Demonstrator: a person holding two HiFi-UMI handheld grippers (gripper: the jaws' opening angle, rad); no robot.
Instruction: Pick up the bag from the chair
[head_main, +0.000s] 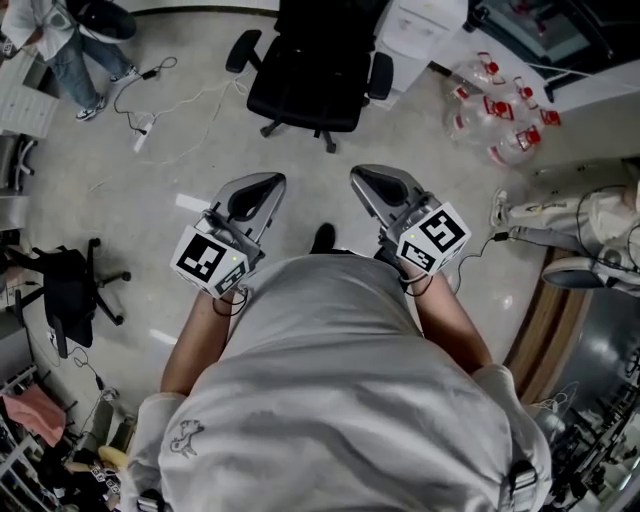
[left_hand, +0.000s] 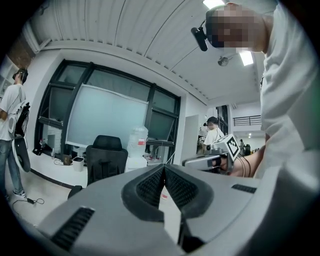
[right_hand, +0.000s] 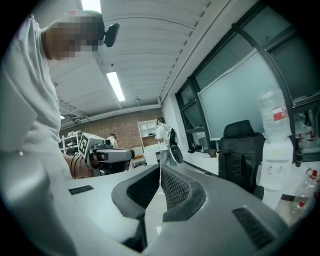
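The left gripper (head_main: 266, 181) and right gripper (head_main: 364, 175) are both closed tight and empty, side by side. Bare floor (head_main: 300, 160) lies open ahead up to the black chair (head_main: 300, 100). The dark bag (right_hand: 239, 165) sits on its seat (barely distinct from the upholstery). Cables (head_main: 150, 100) lie far left and bottles (head_main: 495, 110) far right.

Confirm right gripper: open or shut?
Shut. In the right gripper view, the right gripper has its pads meeting at the tips, with nothing between them.
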